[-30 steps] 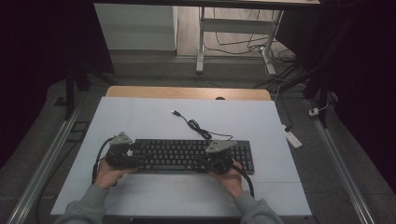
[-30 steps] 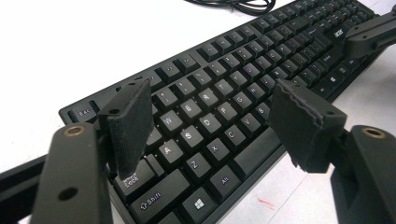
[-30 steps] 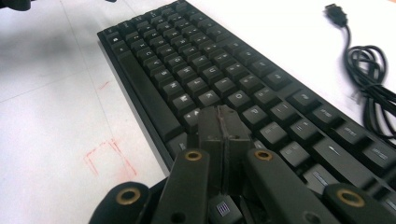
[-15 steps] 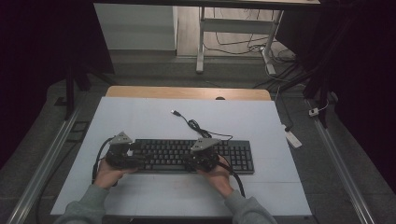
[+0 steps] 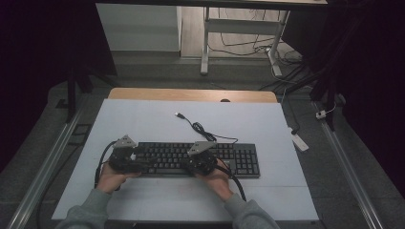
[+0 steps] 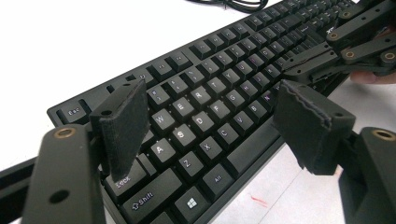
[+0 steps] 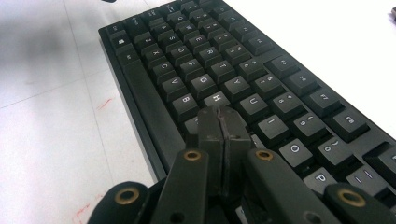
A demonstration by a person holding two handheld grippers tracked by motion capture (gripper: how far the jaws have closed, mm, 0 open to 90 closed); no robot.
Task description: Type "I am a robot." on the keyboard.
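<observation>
A black keyboard (image 5: pixel 200 159) lies across the white table top (image 5: pixel 143 119), its cable (image 5: pixel 200 129) curling toward the far side. My left gripper (image 5: pixel 135 160) hangs open over the keyboard's left end; in the left gripper view its pads (image 6: pixel 122 126) straddle the letter keys (image 6: pixel 196 121) with nothing between them. My right gripper (image 5: pixel 192 163) is shut, its tips (image 7: pixel 223 116) pressed together over the keys (image 7: pixel 217 99) near J and H in the middle of the board. The right gripper (image 6: pixel 299 70) also reaches in at the upper right of the left gripper view.
A wooden edge (image 5: pixel 191 94) borders the table's far side. Metal rails (image 5: pixel 43 171) run along both sides. A desk frame (image 5: pixel 205 43) and loose cables (image 5: pixel 286 57) stand on the floor beyond. A small white device (image 5: pixel 299 141) lies on the floor at the right.
My right gripper has slid leftward along the keyboard from its right part to the middle. The left gripper has stayed at the left end.
</observation>
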